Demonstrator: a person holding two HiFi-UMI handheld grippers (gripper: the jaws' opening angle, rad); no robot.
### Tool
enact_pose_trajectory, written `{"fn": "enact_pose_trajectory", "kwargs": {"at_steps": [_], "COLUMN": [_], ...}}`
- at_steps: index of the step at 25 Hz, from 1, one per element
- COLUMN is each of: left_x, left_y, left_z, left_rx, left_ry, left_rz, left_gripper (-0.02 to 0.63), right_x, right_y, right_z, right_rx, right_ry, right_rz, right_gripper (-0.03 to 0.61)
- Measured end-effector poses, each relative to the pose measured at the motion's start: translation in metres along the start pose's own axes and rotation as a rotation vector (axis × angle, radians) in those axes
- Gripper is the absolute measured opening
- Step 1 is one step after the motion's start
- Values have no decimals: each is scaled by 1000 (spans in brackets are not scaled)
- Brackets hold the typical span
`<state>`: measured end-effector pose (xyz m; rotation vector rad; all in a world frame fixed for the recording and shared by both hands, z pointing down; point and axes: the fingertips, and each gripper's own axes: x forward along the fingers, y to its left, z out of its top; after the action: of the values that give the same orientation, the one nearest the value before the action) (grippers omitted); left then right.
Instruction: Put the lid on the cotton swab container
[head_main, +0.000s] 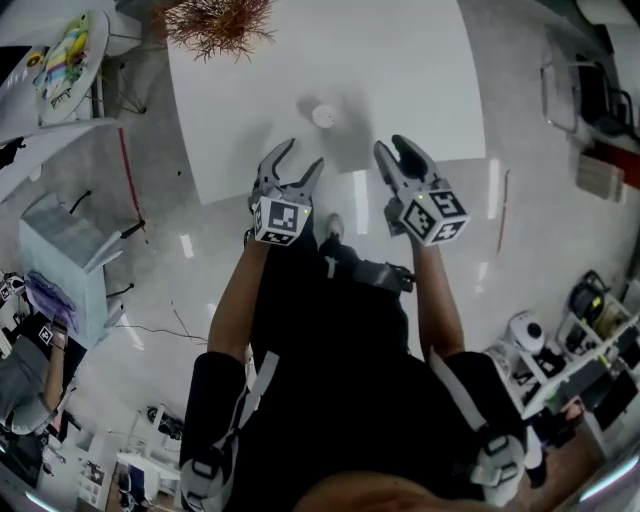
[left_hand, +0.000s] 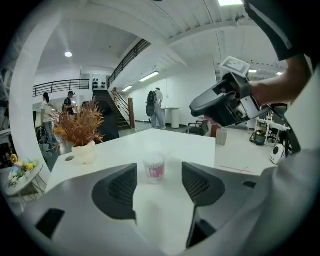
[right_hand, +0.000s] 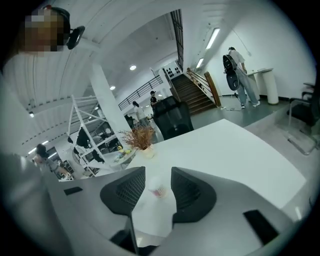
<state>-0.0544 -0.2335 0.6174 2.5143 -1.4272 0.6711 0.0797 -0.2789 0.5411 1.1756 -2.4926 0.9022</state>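
The cotton swab container is a small round tub with a white top and a pink label, standing upright on the white table. Both grippers hover off the table's near edge, short of the tub and pointing at it. In the left gripper view the container shows far ahead in the gap of my left gripper, which stands wide open and empty. My left gripper shows spread in the head view too. My right gripper is open and holds nothing. The container appears blurred beyond my right gripper.
A dried plant in a white pot stands at the table's far left corner. A small round side table with colourful toys is off to the left. People stand far back in the hall. Shelving and equipment line the room's right side.
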Motion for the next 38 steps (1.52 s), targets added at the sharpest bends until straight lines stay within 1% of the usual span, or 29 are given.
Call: {"fn": "enact_pose_trajectory", "kwargs": {"at_steps": [4,9,13,15,20,23,24,29,33,38], "left_x": [37,62,75,80,93,96,96,95,95,95], "left_y": [7,1,5,6,9,6,5,3,3,4], "left_z": [-18,-21,-28,-29,-21,-20,-20,-20,-18,-20], "left_rx": [24,100,120,146,210,219,225,220,209,203], "left_ry": [55,99,103,105,88,86,85,71,81,81], "left_rz": [-47,-115,-174,-198,-222,-244,-247,-257,-273,-274], "left_gripper": [270,273,273,273,272,270,259,246,242,242], "right_x": [22,33,54,60,70,76,79,90,92,88], "right_y": [-12,-27,-30,-30,-36,-42,-43,-38,-30,-12], "right_z": [-8,-16,-28,-33,-46,-49,-50,-54,-48,-39], "right_rx": [40,74,95,106,143,170,180,212,193,154], "right_ry": [37,72,115,138,184,184,184,194,186,161], "right_rz": [-14,-12,-3,10,27,27,31,88,139,215], "right_gripper": [141,141,141,141,144,147,147,147,147,146]}}
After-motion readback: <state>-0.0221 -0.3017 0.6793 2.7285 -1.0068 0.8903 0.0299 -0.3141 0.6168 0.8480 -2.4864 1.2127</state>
